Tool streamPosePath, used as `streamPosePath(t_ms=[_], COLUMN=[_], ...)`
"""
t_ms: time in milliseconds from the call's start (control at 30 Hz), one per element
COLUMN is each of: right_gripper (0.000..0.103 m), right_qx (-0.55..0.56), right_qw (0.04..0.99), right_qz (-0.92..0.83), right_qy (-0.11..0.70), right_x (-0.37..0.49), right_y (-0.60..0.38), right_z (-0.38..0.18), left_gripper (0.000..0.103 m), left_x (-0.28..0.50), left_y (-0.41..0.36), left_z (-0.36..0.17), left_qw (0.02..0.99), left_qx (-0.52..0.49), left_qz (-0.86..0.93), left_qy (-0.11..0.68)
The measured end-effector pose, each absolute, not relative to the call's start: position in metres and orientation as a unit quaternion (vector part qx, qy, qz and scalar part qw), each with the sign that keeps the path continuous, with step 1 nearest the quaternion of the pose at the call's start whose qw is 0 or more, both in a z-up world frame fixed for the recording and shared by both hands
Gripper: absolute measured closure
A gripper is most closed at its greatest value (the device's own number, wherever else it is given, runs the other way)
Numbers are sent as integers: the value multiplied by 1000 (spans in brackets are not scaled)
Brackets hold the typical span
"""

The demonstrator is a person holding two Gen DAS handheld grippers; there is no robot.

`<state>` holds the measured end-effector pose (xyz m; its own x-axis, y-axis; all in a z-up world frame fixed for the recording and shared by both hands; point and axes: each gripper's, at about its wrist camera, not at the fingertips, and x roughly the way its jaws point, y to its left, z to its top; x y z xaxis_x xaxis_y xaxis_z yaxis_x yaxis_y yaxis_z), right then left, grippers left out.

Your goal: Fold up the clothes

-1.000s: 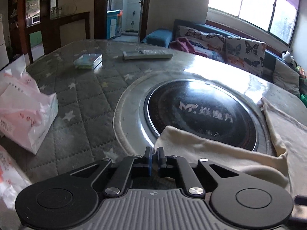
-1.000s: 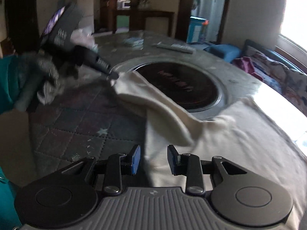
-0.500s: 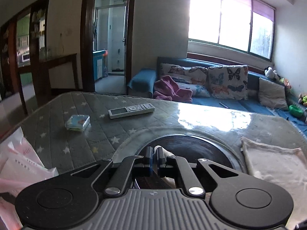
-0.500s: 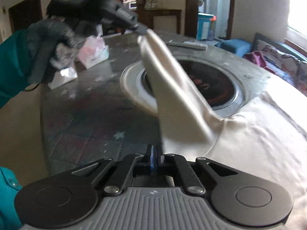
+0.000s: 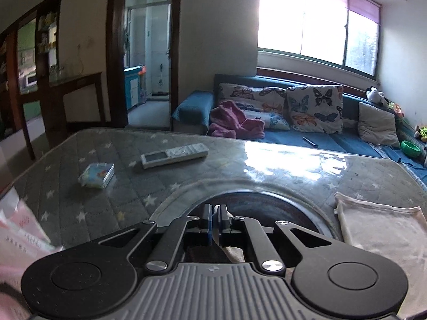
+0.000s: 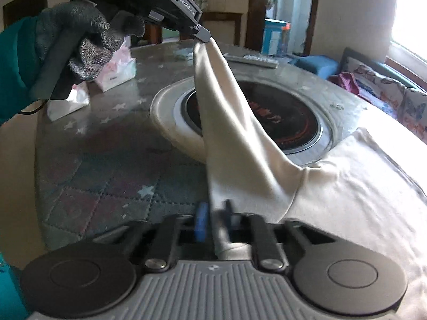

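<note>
Cream garment (image 6: 240, 122) stretches between both clamped grippers over cooktop (image 6: 288, 117).

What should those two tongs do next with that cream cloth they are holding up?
Probably carry the lifted edge across toward the part lying flat, making a fold. Both tongs are shut on the cream garment: the left tongs hold one end high, the right tongs pinch it low, so the strip hangs taut above the table while the rest lies spread.
</note>
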<state>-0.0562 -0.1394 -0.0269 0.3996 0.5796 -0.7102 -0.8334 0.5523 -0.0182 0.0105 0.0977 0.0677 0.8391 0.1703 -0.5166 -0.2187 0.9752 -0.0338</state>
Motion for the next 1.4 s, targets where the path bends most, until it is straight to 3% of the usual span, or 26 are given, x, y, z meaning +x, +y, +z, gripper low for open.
streamPosePath(t_ms=[233, 433, 700, 1233, 1400], right_gripper=[102, 74, 74, 72, 71], right_qx=[-165, -164, -144, -126, -121], right_qw=[795, 820, 809, 841, 844], right_qz=[471, 448, 452, 391, 395], right_qy=[344, 316, 347, 352, 343], right_x=[-58, -55, -41, -10, -18], right_y=[-138, -151, -145, -146, -152], right_z=[-27, -13, -32, -31, -22], left_gripper=[99, 98, 98, 93, 77], left_x=[33, 39, 40, 37, 23], left_y=[97, 108, 106, 130, 135], left_z=[53, 25, 29, -1, 0], left_qw=[951, 935, 940, 918, 920], left_qx=[-26, -41, -35, -89, -103], left_qz=[124, 138, 141, 145, 145], left_qy=[281, 325, 310, 358, 350])
